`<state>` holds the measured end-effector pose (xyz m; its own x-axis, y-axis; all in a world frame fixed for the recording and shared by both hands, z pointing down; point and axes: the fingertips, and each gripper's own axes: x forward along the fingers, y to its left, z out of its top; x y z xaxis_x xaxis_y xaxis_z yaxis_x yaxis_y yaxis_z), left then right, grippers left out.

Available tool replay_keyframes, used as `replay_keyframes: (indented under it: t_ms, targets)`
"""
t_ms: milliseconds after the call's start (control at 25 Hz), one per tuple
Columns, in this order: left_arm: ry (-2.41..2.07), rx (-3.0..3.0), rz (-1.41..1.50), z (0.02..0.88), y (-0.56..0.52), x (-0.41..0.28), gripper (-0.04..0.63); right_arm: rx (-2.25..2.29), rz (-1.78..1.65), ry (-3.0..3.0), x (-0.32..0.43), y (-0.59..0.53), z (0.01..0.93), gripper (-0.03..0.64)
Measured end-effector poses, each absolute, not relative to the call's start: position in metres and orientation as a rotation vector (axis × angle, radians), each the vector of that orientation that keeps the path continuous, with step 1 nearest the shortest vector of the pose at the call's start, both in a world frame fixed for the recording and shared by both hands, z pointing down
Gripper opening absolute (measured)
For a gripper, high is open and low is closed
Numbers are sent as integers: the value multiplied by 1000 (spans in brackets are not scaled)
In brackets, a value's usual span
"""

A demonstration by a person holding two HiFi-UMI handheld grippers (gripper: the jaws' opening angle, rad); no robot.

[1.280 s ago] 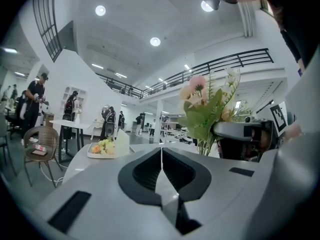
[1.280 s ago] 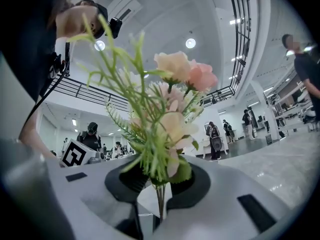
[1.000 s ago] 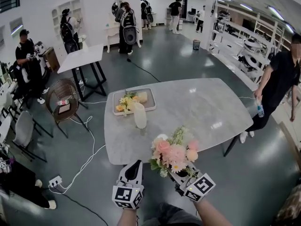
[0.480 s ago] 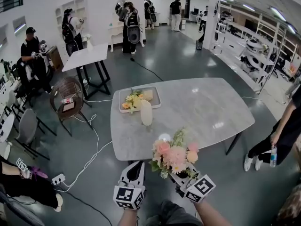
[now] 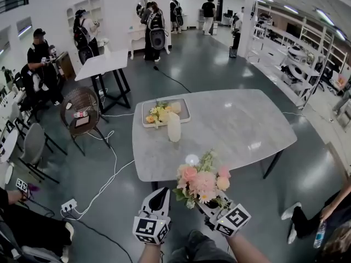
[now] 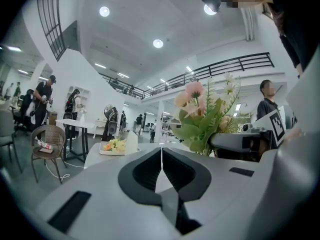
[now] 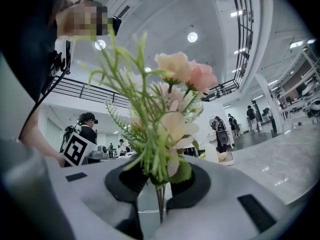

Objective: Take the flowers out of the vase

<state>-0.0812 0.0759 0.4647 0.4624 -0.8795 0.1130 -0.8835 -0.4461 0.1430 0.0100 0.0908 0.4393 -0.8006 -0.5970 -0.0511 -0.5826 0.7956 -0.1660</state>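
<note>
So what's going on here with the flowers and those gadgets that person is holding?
A person has a pair of tongs in each hand. The right tongs are clamped on the stems of a pink bouquet, held in the air by the near edge of the grey table. The left tongs are shut and empty beside it. The white vase stands on the table with no flowers showing in it, next to a tray of other flowers.

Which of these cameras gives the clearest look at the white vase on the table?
The head view: the white vase stands whole on the grey table, beside the tray. The left gripper view shows it small and far off; the right gripper view shows it small too, just right of the bouquet.
</note>
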Motion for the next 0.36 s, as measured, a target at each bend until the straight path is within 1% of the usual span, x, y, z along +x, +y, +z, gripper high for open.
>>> replay_keyframes:
  t_ms: [360]
  targets:
    - [-1537,2505,26,468,96,-95,21,-941,-251,2867,-3,113,439,103]
